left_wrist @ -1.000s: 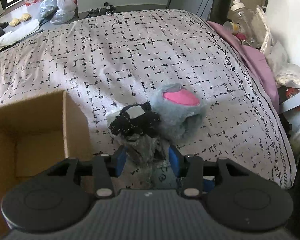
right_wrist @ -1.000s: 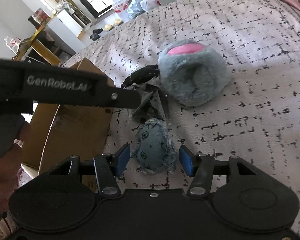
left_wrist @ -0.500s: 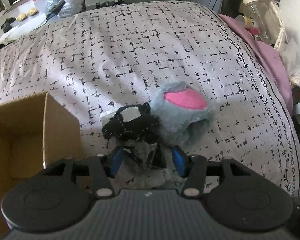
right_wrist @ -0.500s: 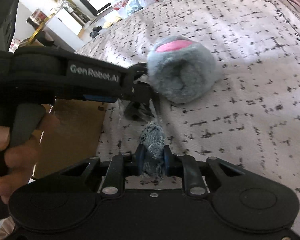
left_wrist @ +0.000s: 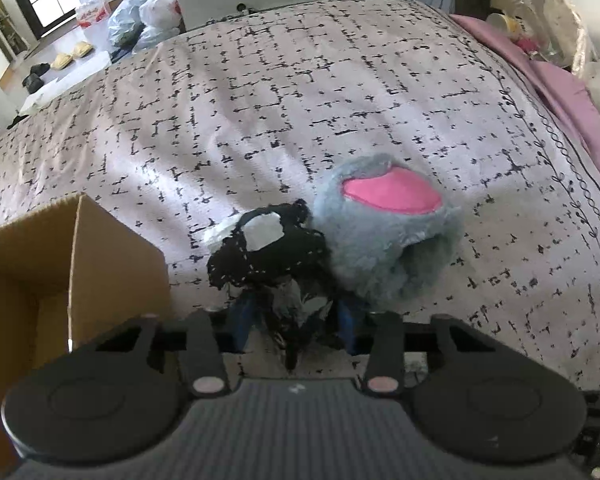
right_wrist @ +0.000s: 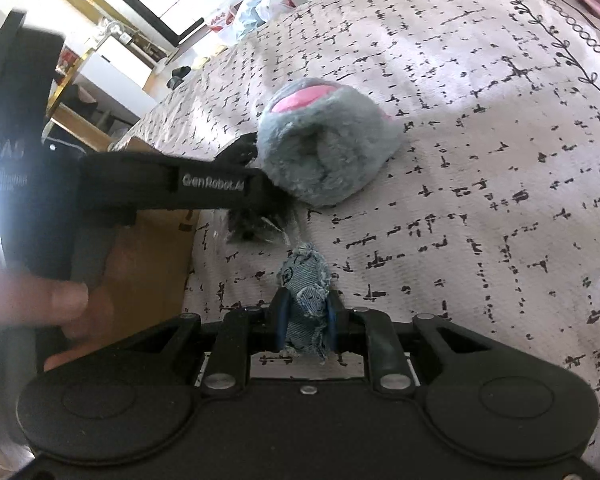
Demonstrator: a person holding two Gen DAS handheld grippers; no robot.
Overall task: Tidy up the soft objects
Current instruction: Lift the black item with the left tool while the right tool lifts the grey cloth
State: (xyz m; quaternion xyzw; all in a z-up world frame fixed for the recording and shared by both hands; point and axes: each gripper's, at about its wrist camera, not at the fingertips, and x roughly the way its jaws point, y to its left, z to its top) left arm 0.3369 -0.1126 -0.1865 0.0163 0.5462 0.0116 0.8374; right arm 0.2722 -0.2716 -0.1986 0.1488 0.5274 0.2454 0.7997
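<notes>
**Now both grippers close on the small pieces**

Closest to us, our right gripper [right_wrist: 305,314] is clenched on the denim scrap [right_wrist: 307,292], whose frayed top stands clear above the blue pads while its lower edge hangs behind them. Our left gripper [left_wrist: 296,318] is closing, with the dark crumpled piece [left_wrist: 290,306] between its jaws; we cannot tell whether the pads already press on it. Just beyond lies the black lace item [left_wrist: 266,254] with its white tag, touching the grey plush slipper [left_wrist: 384,232], which sits on the patterned bedspread [left_wrist: 300,100]. The cardboard box [left_wrist: 76,264] stands open to the left, beside the pile.

To do this step well, we judge the left jaws should finish closing low on the bundle, so that the loose fabric does not slip out. We should lift straight up before swinging toward the box, or the lace may drag the slipper along. The right hand's grip looks firm enough to carry.
</notes>
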